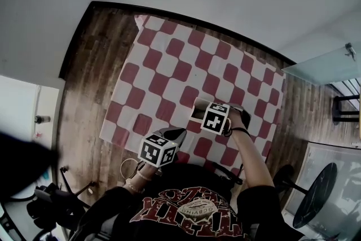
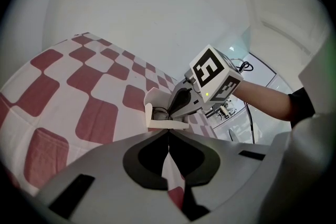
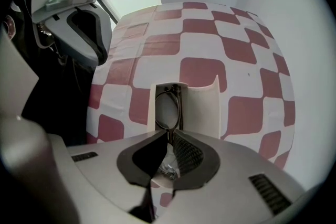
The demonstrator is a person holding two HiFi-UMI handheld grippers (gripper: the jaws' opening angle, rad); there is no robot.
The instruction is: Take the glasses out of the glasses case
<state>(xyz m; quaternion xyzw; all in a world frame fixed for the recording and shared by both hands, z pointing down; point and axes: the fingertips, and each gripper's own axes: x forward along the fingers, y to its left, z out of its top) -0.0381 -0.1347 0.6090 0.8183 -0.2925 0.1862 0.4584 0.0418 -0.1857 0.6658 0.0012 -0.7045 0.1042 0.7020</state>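
The glasses (image 3: pixel 168 107) are pinched by the right gripper (image 3: pixel 169 135) at the case (image 3: pixel 202 110) edge (left gripper (image 2: pixel 168 134) pressed together), with checked cloth (image 3: pixel 241 50) all around.

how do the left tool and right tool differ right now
The right tool is shut on the glasses at the open glasses case; the left tool is shut on nothing. The right tool reaches the case; the left tool sits short of it. Both are over the checked cloth.
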